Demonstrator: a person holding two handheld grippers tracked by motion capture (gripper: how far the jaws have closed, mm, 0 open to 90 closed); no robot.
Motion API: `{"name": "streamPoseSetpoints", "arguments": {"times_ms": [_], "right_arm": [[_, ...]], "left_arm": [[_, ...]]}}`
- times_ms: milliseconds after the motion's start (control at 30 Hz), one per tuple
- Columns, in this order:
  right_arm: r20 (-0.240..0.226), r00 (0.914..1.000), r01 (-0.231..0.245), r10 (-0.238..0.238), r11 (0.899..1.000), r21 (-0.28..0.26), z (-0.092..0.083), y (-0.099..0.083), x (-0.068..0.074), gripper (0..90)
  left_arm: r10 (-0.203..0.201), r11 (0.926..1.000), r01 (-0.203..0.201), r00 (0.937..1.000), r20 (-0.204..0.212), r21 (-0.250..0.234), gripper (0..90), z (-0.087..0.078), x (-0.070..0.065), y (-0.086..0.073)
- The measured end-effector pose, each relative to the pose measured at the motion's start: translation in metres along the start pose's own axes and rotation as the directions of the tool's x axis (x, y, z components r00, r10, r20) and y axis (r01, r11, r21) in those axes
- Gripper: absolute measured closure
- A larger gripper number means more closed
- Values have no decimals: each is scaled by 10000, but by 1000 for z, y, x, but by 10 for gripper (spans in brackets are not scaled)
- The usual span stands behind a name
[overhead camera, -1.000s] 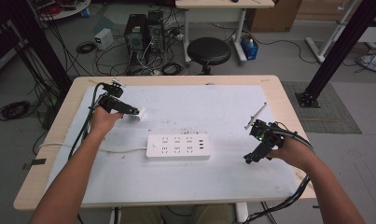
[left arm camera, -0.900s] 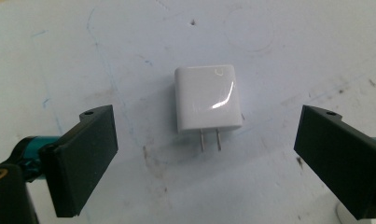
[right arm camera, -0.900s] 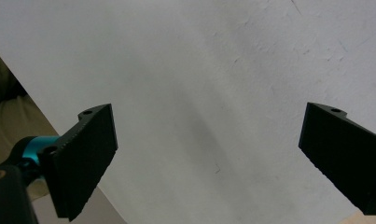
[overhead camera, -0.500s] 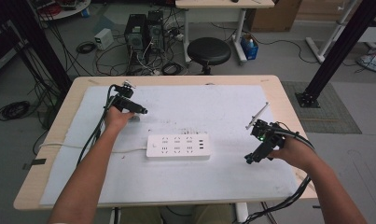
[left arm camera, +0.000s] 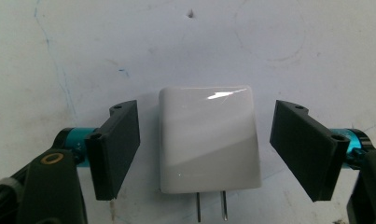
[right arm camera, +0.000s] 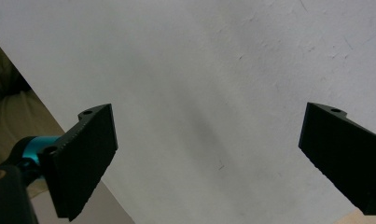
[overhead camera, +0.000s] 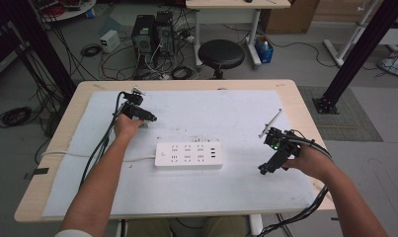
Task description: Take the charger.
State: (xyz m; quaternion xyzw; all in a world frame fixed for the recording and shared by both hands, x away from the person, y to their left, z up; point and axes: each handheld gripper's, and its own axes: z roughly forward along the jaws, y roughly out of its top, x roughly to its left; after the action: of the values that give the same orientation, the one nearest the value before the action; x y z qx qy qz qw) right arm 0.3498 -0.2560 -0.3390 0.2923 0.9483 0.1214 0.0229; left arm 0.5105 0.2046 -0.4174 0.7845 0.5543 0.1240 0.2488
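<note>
The left gripper (left arm camera: 206, 144) is hovering over the far left part of the white table mat (overhead camera: 226, 118), beyond and to the left of the white rectangular plastic power strip (overhead camera: 188, 155), and its jaws have just been closing around a glossy white square plastic plug adapter (left arm camera: 208, 140) lying flat between them, a gap showing on either side. The right gripper (overhead camera: 263, 170) is resting to the right of the power strip, its jaws standing wide apart over bare mat.
</note>
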Motion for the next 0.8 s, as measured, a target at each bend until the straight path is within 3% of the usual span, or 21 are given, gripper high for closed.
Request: {"name": "streamPoseSetpoints", "arguments": {"times_ms": [467, 633, 800], "right_arm": [[16, 10000, 1, -1, 10000, -34, 0, -3, 0, 37], [9, 10000, -88, 88, 10000, 20, 1, -3, 0, 37], [71, 10000, 4, -4, 10000, -35, 1, -3, 0, 37]], "left_arm": [[248, 9997, -247, 9997, -76, 77, 403, 5, -1, -3], [973, 9953, -972, 9938, -546, 49, 424, 3, -4, -3], [1029, 9939, -1041, 9942, -314, -375, 424, -8, -4, -2]]}}
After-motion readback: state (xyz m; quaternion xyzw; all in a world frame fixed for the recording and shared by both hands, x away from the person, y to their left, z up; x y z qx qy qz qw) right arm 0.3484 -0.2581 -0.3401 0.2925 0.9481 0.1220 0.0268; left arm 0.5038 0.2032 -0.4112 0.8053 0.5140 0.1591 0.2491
